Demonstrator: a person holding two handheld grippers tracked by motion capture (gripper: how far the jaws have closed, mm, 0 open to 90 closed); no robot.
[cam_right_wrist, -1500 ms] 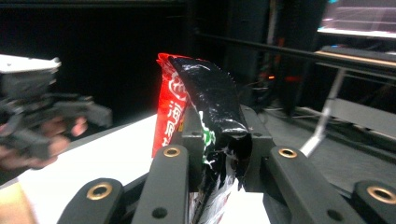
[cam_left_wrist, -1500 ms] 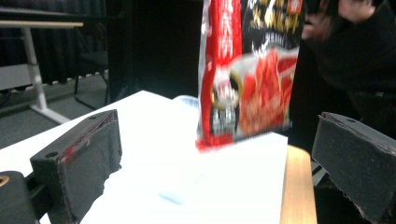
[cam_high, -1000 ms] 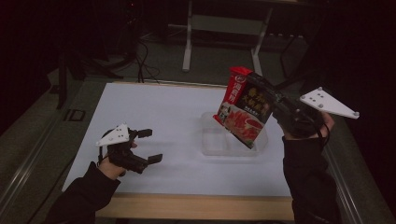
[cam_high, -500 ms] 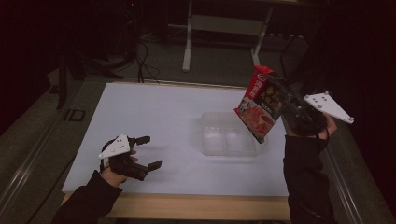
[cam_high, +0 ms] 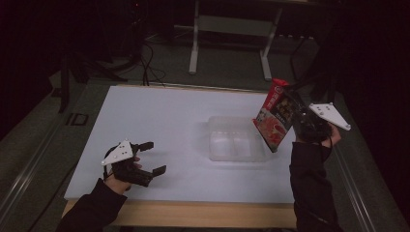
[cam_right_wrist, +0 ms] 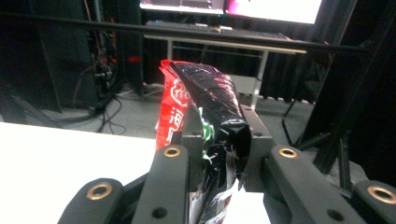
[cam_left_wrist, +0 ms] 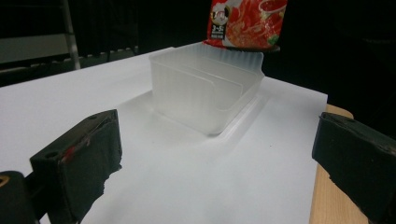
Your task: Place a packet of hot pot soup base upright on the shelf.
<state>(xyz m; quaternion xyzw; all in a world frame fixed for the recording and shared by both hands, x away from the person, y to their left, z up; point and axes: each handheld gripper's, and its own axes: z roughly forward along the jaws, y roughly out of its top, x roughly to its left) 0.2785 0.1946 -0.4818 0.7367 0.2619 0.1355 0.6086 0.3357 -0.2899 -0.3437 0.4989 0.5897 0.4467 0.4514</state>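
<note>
- While the right gripper (cam_high: 296, 126) hangs in the air at about 3 o'clock of the tabletop (cam_high: 159, 121), its fingers (cam_right_wrist: 194, 135) are clamped narrowly on a red snack packet (cam_high: 275, 115), pinching the crumpled foil between them.
- Seen from the high view, the packet is held tilted, its lower corner over the right rim of a clear plastic container (cam_high: 234, 140); whether it touches the rim cannot be told.
- At about 7 o'clock of the tabletop, the left gripper (cam_high: 151, 157) has its fingers (cam_left_wrist: 81, 163) spread wide with nothing between them, pointing toward the container.
- The container sits on the white tabletop right of centre, at about 2 o'clock from the left gripper and well apart from it.
</note>
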